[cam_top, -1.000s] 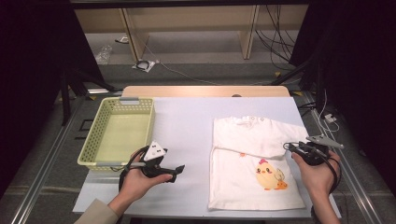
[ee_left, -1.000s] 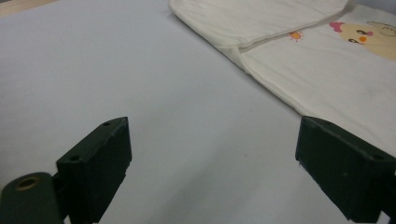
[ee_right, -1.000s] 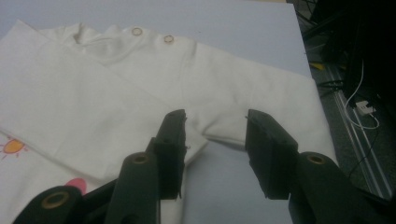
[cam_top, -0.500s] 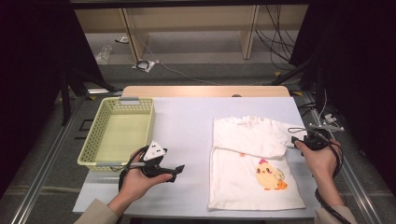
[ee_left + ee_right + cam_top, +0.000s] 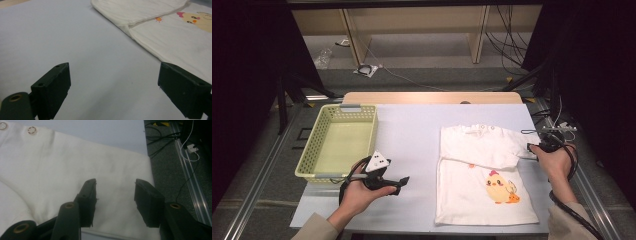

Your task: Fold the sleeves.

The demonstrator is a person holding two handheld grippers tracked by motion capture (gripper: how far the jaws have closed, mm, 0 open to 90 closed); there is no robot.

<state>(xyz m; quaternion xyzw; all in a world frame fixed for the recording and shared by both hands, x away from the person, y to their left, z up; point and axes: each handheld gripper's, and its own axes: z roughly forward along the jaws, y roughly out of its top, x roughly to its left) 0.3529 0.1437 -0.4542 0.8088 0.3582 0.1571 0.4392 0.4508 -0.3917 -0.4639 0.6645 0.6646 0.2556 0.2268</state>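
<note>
We saw a white shirt (image 5: 484, 175), chick print up, lying flat on the right half of the tabletop (image 5: 417, 125), its left sleeve already folded across the chest. A green basket (image 5: 343, 142) stood at the far left, well apart from it. The right claw (image 5: 532, 148) hovered at the shirt's right edge, over the sleeve. In the right gripper view its jaws stood half spread above the cloth (image 5: 75, 170). They had just been closing a little, with nothing yet pinched between them. The left claw (image 5: 404, 181) rested near the front edge, left of the shirt, jaws spread wide over bare tabletop (image 5: 75, 50).

We judged the step in hand to be taking the right sleeve to fold it inward. To do it well, the lower jaw should have slid under the sleeve's outer edge alone, catching one layer and not the body beneath. The lift should then have been low and level toward the chest, so the folded left sleeve stayed undisturbed.
</note>
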